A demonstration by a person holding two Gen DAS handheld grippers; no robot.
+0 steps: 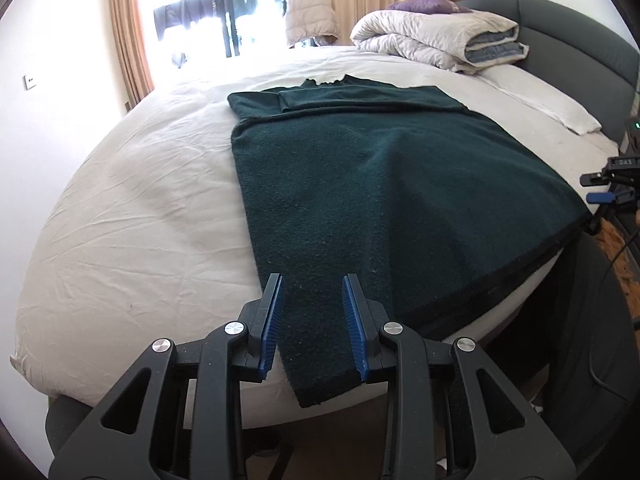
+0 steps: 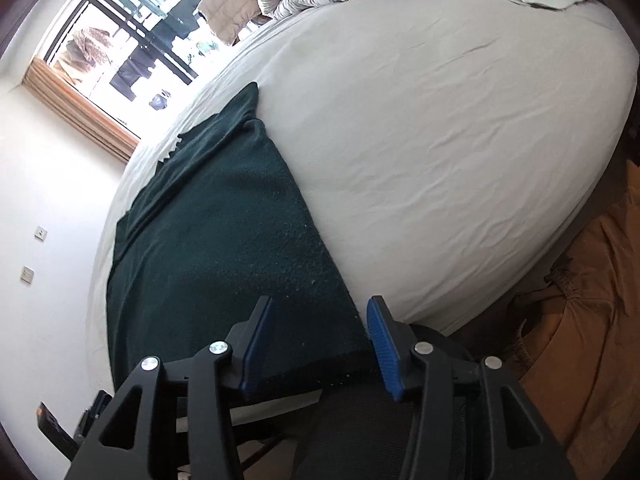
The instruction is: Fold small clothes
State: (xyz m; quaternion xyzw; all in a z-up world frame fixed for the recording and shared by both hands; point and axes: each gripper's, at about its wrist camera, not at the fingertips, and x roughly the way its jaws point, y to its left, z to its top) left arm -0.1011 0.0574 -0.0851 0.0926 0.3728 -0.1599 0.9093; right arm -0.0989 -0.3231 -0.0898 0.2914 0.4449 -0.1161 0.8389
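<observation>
White bed [image 1: 120,200] carries a dark green top [image 1: 380,184], hem at six o'clock. Left tongs [image 1: 314,320] and right tongs [image 2: 320,344] gape, straddling hem corners unclamped; judged best: pinch both evenly, then lift toward twelve o'clock.

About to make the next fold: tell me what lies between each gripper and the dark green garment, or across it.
Nothing visible. The dark green garment lies flat on the white bed sheet with its top bare; the left gripper and right gripper hang directly over its near hem, jaws apart.
</observation>
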